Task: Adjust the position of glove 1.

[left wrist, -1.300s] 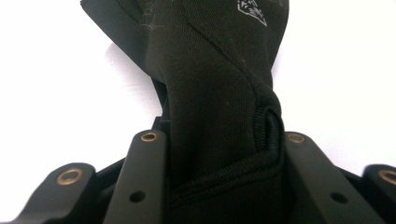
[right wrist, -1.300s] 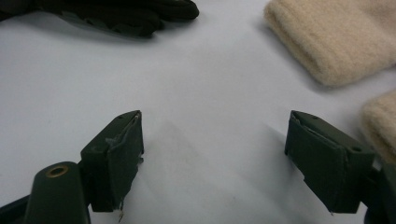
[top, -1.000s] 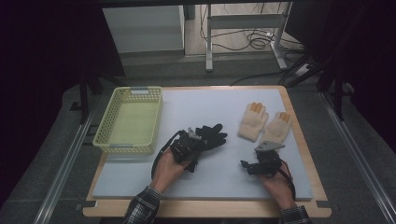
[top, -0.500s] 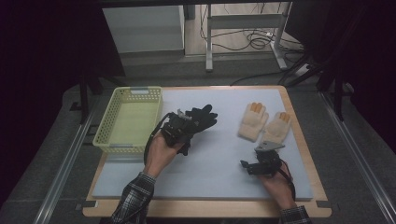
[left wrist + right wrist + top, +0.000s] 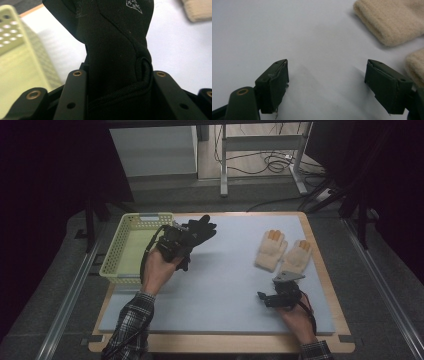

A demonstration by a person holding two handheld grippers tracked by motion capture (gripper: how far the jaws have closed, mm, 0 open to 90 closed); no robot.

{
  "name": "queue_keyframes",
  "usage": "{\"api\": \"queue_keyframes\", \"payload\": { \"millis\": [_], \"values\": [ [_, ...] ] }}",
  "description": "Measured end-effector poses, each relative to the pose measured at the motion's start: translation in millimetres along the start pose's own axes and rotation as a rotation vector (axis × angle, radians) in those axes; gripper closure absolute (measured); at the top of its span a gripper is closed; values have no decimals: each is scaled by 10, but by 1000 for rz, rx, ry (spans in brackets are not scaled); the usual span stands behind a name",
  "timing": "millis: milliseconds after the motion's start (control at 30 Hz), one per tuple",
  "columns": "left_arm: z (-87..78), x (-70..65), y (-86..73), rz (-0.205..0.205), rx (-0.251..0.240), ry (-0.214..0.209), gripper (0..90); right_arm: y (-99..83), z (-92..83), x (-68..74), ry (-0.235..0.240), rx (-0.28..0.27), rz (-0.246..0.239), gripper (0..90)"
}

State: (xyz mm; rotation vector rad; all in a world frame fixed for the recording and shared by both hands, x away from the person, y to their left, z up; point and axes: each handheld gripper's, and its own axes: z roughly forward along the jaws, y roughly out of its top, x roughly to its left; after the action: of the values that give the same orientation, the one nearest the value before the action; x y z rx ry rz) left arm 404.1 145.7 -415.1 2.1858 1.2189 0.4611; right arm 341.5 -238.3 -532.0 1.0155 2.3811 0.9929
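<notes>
A black glove (image 5: 200,231) hangs in the air just right of the yellow-green basket (image 5: 112,265), with my left gripper (image 5: 175,242) shut on it. In the left gripper view the black glove (image 5: 117,45) is pinched between the jaws of my left gripper (image 5: 119,75), and the basket (image 5: 15,50) lies below to the left. My right gripper (image 5: 264,298) rests on the mat at the front right, open with nothing between its fingers. Two cream gloves (image 5: 270,249) (image 5: 297,257) lie flat just beyond it. The right gripper view has my right gripper (image 5: 325,82) over bare mat, a cream glove cuff (image 5: 392,22) ahead.
A pale grey mat (image 5: 225,285) covers the wooden table (image 5: 320,245). The basket stands at the mat's left edge, its inside bare. Beyond the table are metal table legs and cables on the floor (image 5: 270,165).
My left gripper has risen and carried the black glove leftward and away from the person, up to the basket's right rim. The right gripper and the cream gloves have stayed put.
</notes>
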Motion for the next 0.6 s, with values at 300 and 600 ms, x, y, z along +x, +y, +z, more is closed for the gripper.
{"api": "queue_keyframes", "payload": {
  "millis": [300,600],
  "values": [
    [-85,394,-46,-66,0,64,630,-1,2,0,0,-2,1,192],
    [-104,774,-189,-131,1,108,622,-1,2,0,0,-2,1,192]
  ]
}}
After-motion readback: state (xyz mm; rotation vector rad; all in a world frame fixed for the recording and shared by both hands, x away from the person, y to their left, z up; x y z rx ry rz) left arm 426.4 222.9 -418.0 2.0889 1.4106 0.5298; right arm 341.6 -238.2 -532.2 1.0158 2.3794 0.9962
